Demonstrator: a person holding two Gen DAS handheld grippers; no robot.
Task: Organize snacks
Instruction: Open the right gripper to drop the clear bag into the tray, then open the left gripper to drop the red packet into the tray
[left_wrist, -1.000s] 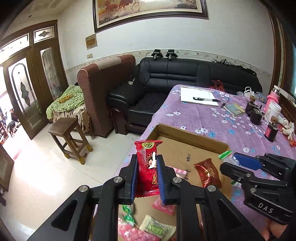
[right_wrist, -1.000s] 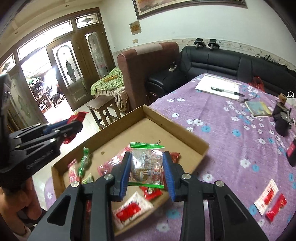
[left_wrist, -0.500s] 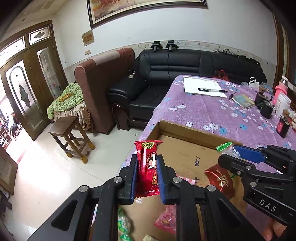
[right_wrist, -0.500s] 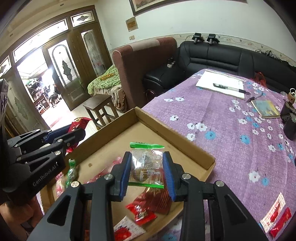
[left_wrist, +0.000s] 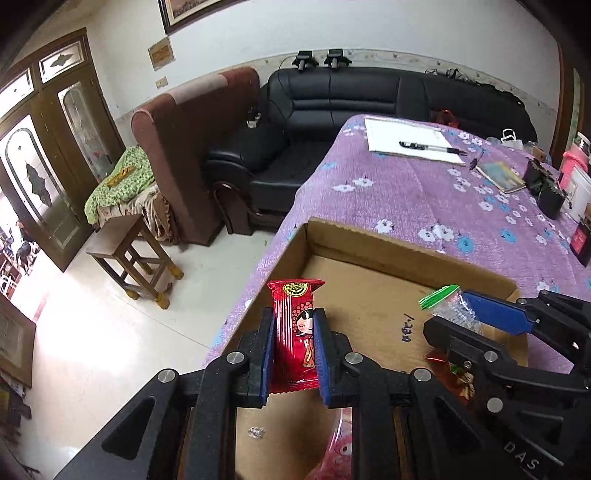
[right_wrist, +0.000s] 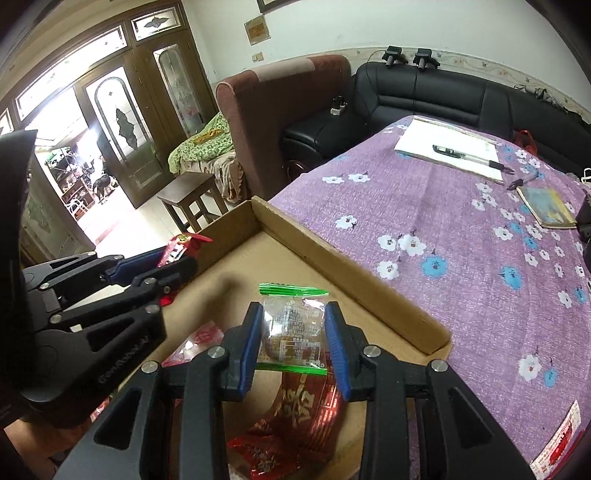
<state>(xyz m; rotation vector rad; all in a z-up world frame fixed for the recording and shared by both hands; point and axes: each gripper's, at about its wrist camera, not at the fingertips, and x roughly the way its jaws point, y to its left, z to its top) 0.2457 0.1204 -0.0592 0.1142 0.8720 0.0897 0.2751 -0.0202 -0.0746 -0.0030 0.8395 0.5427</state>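
My left gripper (left_wrist: 294, 350) is shut on a red snack packet with a cartoon girl (left_wrist: 295, 332), held upright over the near left part of a shallow cardboard box (left_wrist: 373, 243). My right gripper (right_wrist: 294, 341) is shut on a clear snack packet with green ends (right_wrist: 293, 325), above the box (right_wrist: 332, 258). Each gripper shows in the other's view: the right gripper (left_wrist: 476, 321) at the right, the left gripper (right_wrist: 162, 262) at the left. Red and pink snack packets (right_wrist: 295, 417) lie in the box.
The box sits at the corner of a table with a purple flowered cloth (left_wrist: 424, 192). On it lie a white notepad with a pen (left_wrist: 413, 140), a booklet (right_wrist: 546, 201) and a red-white packet (right_wrist: 561, 439). A wooden stool (left_wrist: 129, 243) and sofas stand beyond.
Both grippers have moved forward over the box with their packets held. The loose snacks have slid toward the bottom of both views, and the far box wall is nearer.
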